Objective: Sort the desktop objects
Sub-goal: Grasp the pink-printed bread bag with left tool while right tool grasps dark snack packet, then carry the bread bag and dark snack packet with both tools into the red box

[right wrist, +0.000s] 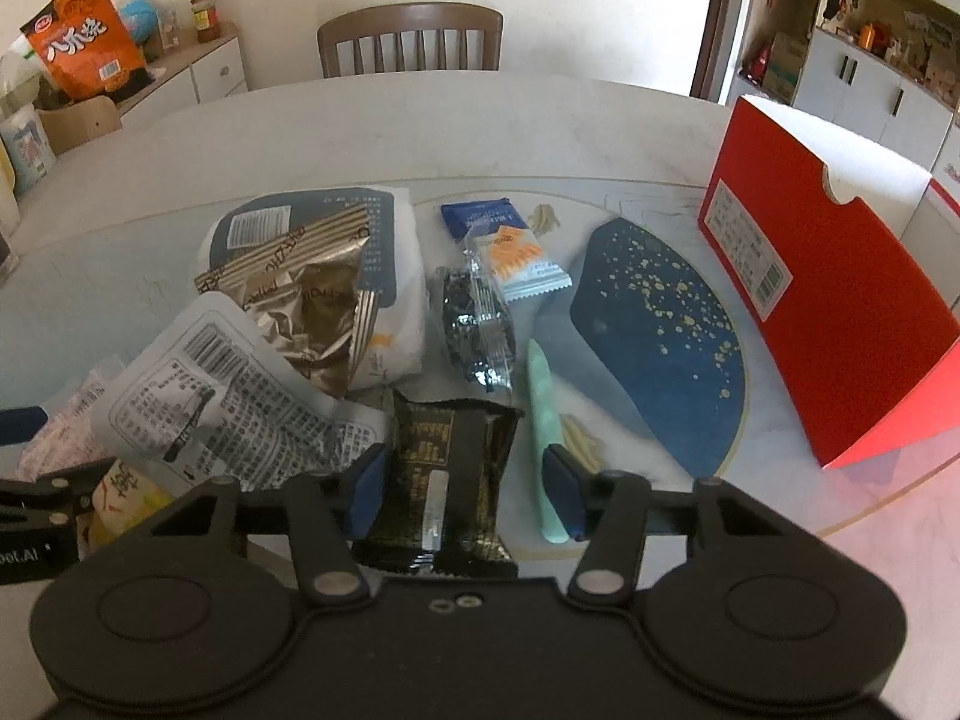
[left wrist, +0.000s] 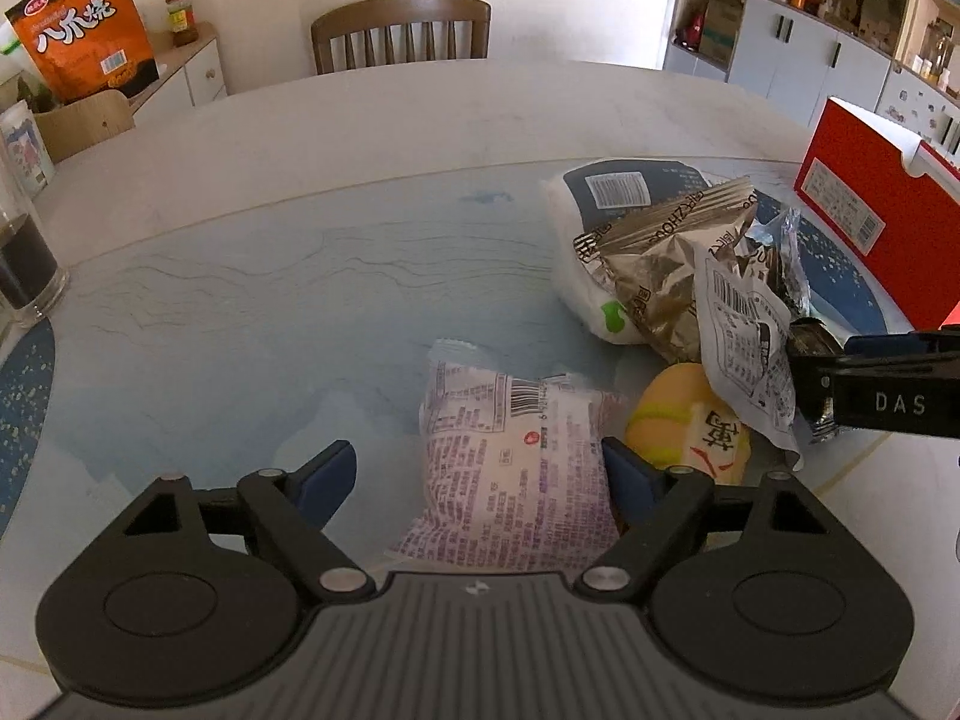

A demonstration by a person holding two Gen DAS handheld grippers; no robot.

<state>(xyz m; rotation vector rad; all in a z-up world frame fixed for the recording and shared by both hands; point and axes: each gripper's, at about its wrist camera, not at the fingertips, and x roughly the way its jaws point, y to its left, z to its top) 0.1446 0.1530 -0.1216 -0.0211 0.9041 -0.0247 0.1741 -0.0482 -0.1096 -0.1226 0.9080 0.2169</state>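
My left gripper (left wrist: 474, 480) is open, its jaws on either side of a pink-and-white snack packet (left wrist: 510, 474) lying on the table. A yellow bun packet (left wrist: 684, 426) lies just right of it. My right gripper (right wrist: 465, 483) is open around a black-and-gold snack packet (right wrist: 450, 462), with a gap on the right side. A white printed packet (right wrist: 228, 390), a gold foil packet (right wrist: 312, 300) and a large white-and-navy bag (right wrist: 336, 228) are piled to the left. The right gripper also shows in the left wrist view (left wrist: 870, 384).
A red box (right wrist: 840, 300) stands open at the right. A mint-green stick (right wrist: 543, 420), a dark sparkly packet (right wrist: 477, 324), an orange-white sachet (right wrist: 522, 258) and a blue packet (right wrist: 480, 216) lie ahead. A dark glass (left wrist: 24, 264) stands far left. A chair (left wrist: 399, 30) is behind the table.
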